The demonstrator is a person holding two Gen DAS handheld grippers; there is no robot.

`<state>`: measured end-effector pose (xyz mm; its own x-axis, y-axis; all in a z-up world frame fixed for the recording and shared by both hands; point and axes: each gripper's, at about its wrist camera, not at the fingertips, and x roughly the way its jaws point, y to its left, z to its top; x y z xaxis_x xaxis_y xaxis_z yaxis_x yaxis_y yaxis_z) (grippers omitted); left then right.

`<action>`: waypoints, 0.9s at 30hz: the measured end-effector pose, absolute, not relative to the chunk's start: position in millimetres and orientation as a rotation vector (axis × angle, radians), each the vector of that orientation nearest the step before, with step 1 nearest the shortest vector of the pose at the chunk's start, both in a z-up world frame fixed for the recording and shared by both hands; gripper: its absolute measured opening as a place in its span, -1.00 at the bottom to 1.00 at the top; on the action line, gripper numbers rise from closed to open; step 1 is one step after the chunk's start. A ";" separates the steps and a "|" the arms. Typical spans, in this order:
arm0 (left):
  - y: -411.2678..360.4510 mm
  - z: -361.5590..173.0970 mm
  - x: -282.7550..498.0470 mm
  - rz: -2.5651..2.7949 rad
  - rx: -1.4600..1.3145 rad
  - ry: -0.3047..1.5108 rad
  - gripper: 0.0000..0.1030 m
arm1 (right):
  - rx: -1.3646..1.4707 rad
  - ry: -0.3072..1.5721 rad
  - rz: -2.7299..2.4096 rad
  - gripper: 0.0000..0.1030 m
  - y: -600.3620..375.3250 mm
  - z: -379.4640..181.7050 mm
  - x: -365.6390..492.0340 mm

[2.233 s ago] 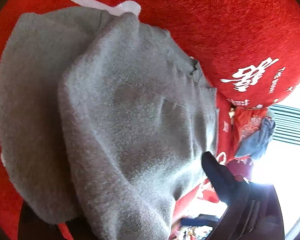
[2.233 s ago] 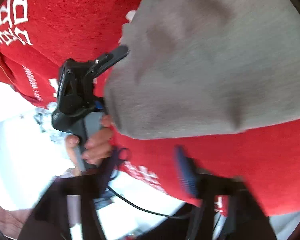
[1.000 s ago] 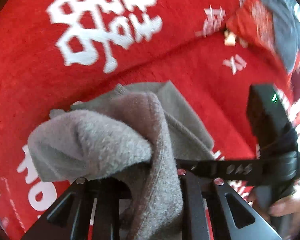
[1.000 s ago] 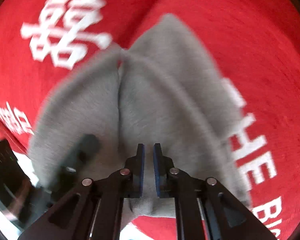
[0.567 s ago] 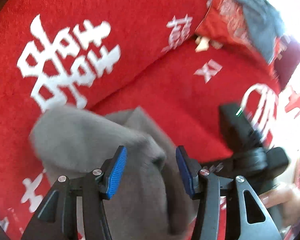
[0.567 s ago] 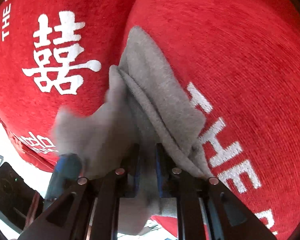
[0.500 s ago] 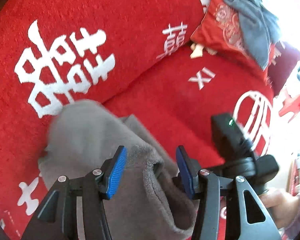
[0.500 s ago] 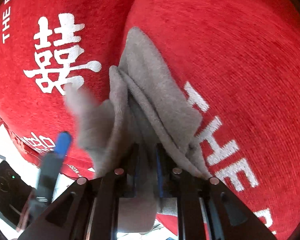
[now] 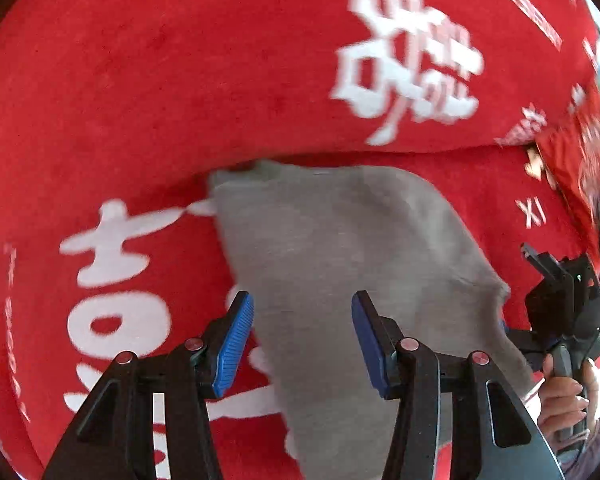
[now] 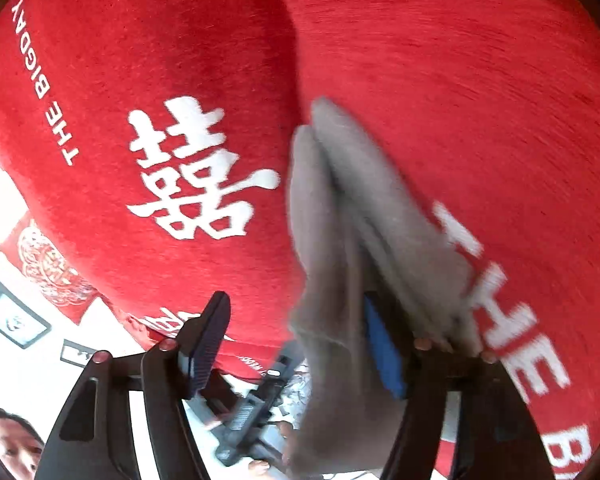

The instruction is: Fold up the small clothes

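Both the left tool [image 9: 302, 338] and right tool [image 10: 296, 346] gape, gripping nothing; the soft, limp grey garment [image 9: 352, 248] wants pinching at its near corners.

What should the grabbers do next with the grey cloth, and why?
Probably draw the right gripper back, clear of the grey cloth. Its jaws have just been opening, yet a fold is draped against its blue pad. The left gripper is open above the cloth, which lies flat on the red cover.
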<state>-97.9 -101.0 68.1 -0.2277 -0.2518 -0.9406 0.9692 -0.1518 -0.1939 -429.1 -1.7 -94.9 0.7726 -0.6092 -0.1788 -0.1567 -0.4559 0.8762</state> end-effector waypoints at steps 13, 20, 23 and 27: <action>-107.9 37.3 -85.0 -1.454 0.986 1.149 0.03 | 1.668 0.286 -0.842 -0.62 -78.7 -26.7 -377.5; -103.1 32.3 -87.0 -1.432 0.973 1.153 0.03 | 1.517 0.260 -0.885 -0.64 -44.3 8.9 -388.9; -98.9 25.6 -95.3 -1.450 0.994 1.113 0.03 | 1.620 0.351 -0.932 -0.61 -51.8 -25.8 -387.5; -97.9 29.0 -94.9 -1.465 1.008 1.083 0.04 | 1.613 0.378 -0.985 -0.52 -57.3 -31.2 -393.9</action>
<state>-94.9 -97.9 29.0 -0.1402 -0.2383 -0.9610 0.9887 -0.0866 -0.1227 -393.9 -57.3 -31.2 0.5955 -0.2576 -0.7609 0.7006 -0.2971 0.6488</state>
